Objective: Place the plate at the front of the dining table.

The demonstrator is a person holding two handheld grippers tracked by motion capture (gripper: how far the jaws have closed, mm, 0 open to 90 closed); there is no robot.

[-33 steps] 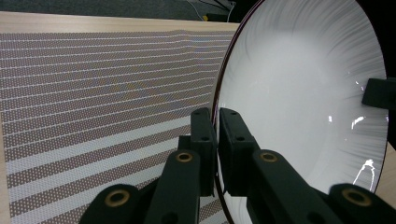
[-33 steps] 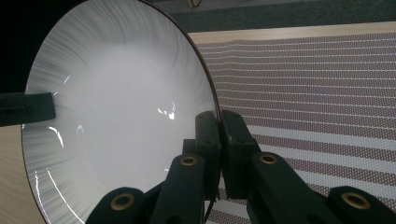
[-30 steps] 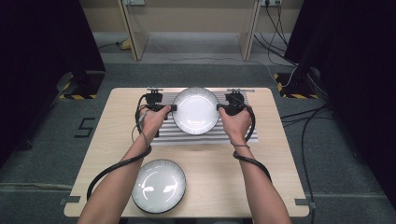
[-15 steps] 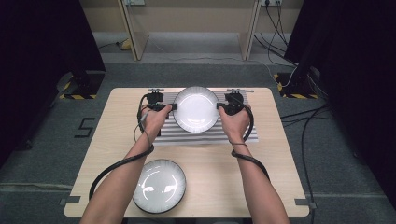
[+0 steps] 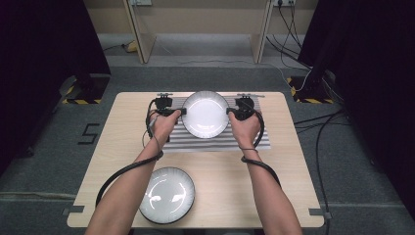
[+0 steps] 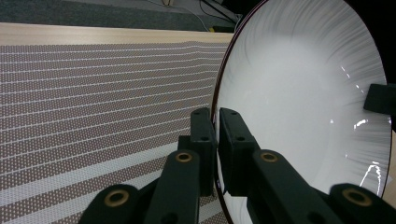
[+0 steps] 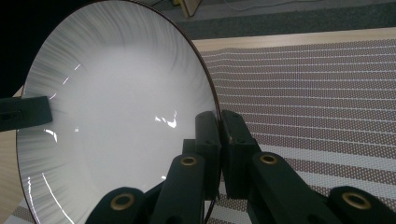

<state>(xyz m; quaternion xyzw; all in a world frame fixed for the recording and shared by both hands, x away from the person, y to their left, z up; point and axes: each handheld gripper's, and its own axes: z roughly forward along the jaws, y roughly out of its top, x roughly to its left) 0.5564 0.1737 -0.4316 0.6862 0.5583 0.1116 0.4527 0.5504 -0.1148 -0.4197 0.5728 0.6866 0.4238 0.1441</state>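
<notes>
White plate (image 5: 205,114) upper centre of frame, tilted over striped mat (image 5: 215,143); left gripper (image 5: 181,111) and right gripper (image 5: 230,112) clamp opposite rim edges.

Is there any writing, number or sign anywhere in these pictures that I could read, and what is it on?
"5": a dark figure on the grey floor, left of the table.
Yellow and black warning stripes, without words, on the bases at both sides beyond the table.
No writing can be made out on the plates, the striped mat or the claws.
</notes>
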